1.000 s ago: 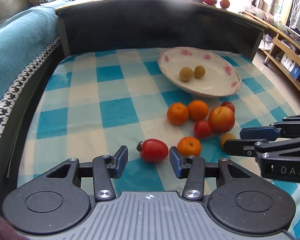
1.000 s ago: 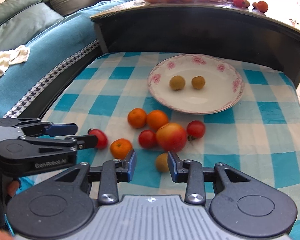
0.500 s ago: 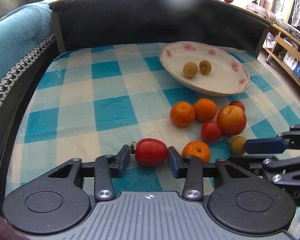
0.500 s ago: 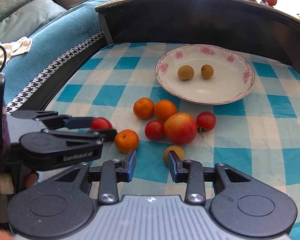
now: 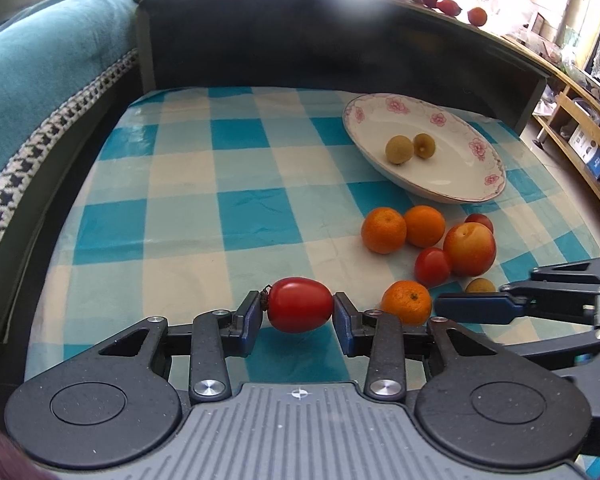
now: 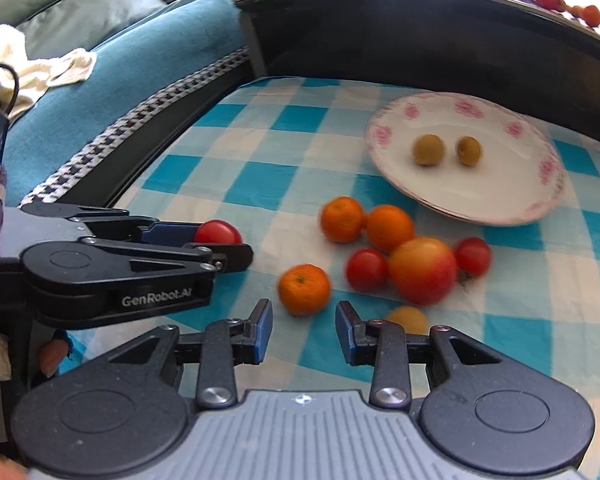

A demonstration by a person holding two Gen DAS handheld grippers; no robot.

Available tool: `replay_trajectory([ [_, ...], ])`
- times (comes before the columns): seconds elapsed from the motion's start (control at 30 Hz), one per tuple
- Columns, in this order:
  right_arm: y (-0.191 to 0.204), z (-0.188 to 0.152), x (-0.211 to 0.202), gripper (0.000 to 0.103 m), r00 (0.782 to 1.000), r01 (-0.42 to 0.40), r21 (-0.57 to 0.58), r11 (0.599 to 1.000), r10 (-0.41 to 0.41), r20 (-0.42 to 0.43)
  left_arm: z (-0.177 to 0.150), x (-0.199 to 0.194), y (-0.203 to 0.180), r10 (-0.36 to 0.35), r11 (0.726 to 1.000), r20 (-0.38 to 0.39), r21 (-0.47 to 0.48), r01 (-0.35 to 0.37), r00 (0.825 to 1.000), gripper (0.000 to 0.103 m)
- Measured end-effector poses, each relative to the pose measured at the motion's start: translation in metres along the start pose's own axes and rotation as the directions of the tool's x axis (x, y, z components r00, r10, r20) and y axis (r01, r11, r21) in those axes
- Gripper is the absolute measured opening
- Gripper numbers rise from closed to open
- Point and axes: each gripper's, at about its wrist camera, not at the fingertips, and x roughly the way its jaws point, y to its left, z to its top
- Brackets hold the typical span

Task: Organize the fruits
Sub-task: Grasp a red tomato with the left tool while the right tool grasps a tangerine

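Note:
My left gripper (image 5: pixel 296 309) is closing end to end on a red oval tomato (image 5: pixel 300 304), and both pads touch it, just above the checked cloth. The right wrist view shows the same tomato (image 6: pixel 217 232) in the left gripper (image 6: pixel 224 242). My right gripper (image 6: pixel 304 320) is open with nothing between its fingers. A mandarin (image 6: pixel 304 289) lies just ahead of its gap, and a small yellow fruit (image 6: pixel 408 318) sits by its right finger. Beyond these lie two more mandarins (image 5: pixel 383 230), a peach-coloured fruit (image 5: pixel 469 249) and two small tomatoes (image 5: pixel 432 266). The flowered plate (image 5: pixel 452 196) holds two small brownish fruits (image 5: pixel 399 150).
A dark raised shelf (image 5: pixel 300 52) walls the far side of the blue checked cloth (image 5: pixel 188 216), with more fruit (image 5: pixel 446 4) on top. A teal sofa (image 6: pixel 112 80) borders the left edge. The right gripper (image 5: pixel 476 298) reaches in low at the right of the left wrist view.
The left jaws have closed in from either side onto the red tomato. The right gripper has shifted left, so the near mandarin now lies ahead of its gap instead of the yellow fruit.

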Motion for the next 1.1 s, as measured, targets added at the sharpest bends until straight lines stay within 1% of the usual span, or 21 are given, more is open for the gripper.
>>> replay_trajectory([
  [0.23,0.009,0.008,0.024,0.038,1.000,0.010,-0.011,1.000,-0.010,-0.017,0.002,0.001,0.010,-0.004,0.999,-0.009,-0.038,0.003,1.000,0.046],
  [0.33,0.009,0.010,0.029,0.039,1.000,0.023,-0.031,0.999,-0.023,-0.003,0.003,0.002,0.014,-0.009,0.998,-0.015,-0.062,0.008,1.000,0.047],
  [0.43,0.009,0.013,0.031,0.043,1.000,0.005,-0.037,0.999,-0.005,0.008,0.003,0.003,0.017,-0.008,0.997,-0.017,-0.076,0.006,1.000,0.047],
  [0.47,0.009,0.013,0.032,0.045,1.000,0.001,-0.040,0.999,0.000,0.013,0.003,0.004,0.016,-0.006,0.997,-0.020,-0.073,0.005,1.000,0.047],
  [0.57,0.011,0.011,0.033,0.044,1.000,0.008,-0.051,0.999,-0.006,0.026,0.003,0.005,0.012,0.006,0.999,-0.020,-0.047,-0.007,1.000,0.047],
  [0.63,0.011,0.009,0.030,0.040,0.999,0.025,-0.050,0.998,-0.024,0.024,0.002,0.006,0.010,0.011,0.999,-0.018,-0.034,-0.012,1.000,0.047],
  [0.67,0.011,0.008,0.029,0.036,0.999,0.030,-0.047,0.998,-0.029,0.021,0.002,0.006,0.010,0.012,0.999,-0.016,-0.030,-0.013,1.000,0.047],
  [0.87,0.001,0.000,0.013,0.036,0.999,0.042,-0.002,0.999,-0.042,-0.011,-0.001,0.006,0.005,0.029,1.000,-0.005,0.011,-0.029,1.000,0.047],
  [1.03,-0.004,-0.006,-0.005,0.036,0.999,0.048,0.010,0.999,-0.048,-0.007,-0.004,0.008,-0.003,0.039,0.996,0.013,0.077,-0.040,0.999,0.055],
  [1.1,-0.005,-0.008,-0.011,0.036,0.998,0.055,0.011,0.998,-0.055,-0.005,-0.004,0.009,-0.006,0.044,0.995,0.019,0.091,-0.045,0.999,0.055],
])
